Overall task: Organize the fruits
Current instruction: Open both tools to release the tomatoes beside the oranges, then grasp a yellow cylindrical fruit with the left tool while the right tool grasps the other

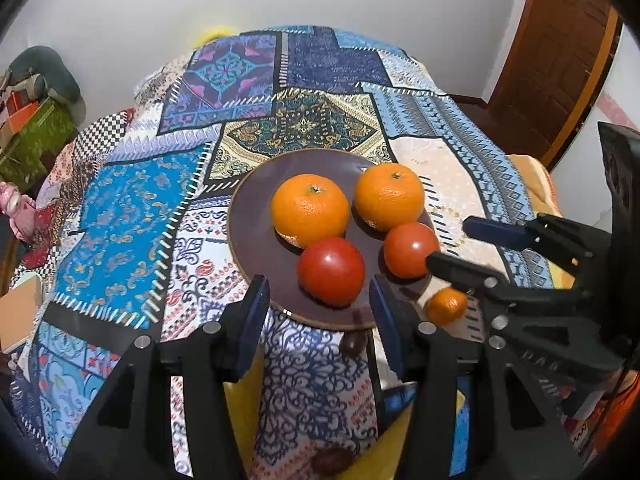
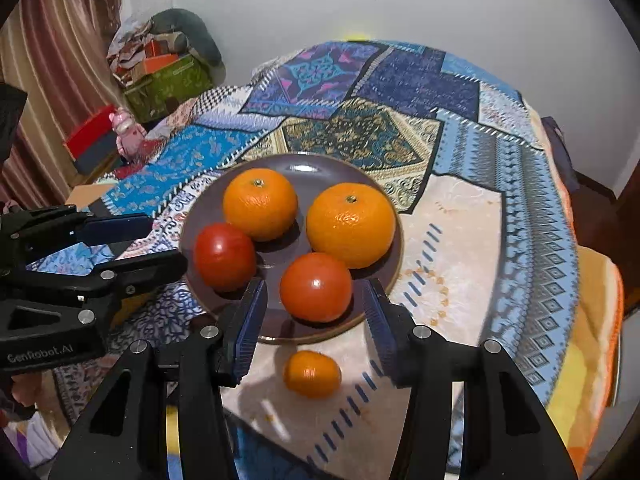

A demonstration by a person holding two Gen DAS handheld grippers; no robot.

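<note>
Patchwork-print cloth [image 2: 472,208] in blues and creams covers the round table, with a white wall behind and a wooden door [image 1: 560,60] off to one side. At the middle sits a dark brown plate [image 2: 208,208] holding two large mandarins [image 2: 260,203] [image 2: 351,224] at the back and two red tomatoes [image 2: 225,256] [image 2: 316,286] at the front, all grouped close together, which suggests the plate is the collecting spot. One small mandarin [image 2: 312,374] lies on the cloth just beside the plate's near rim (the only orange fruit off it), so it looks like the piece left to gather. The right gripper [image 2: 316,320] hangs over that rim with its jaws spread wide, empty, the small fruit just below its gap. The left gripper [image 1: 320,320] is also spread and empty, near the plate's edge in front of a tomato. Two dark, small items [image 1: 354,343] on the cloth by it are too blurred to name.
</note>
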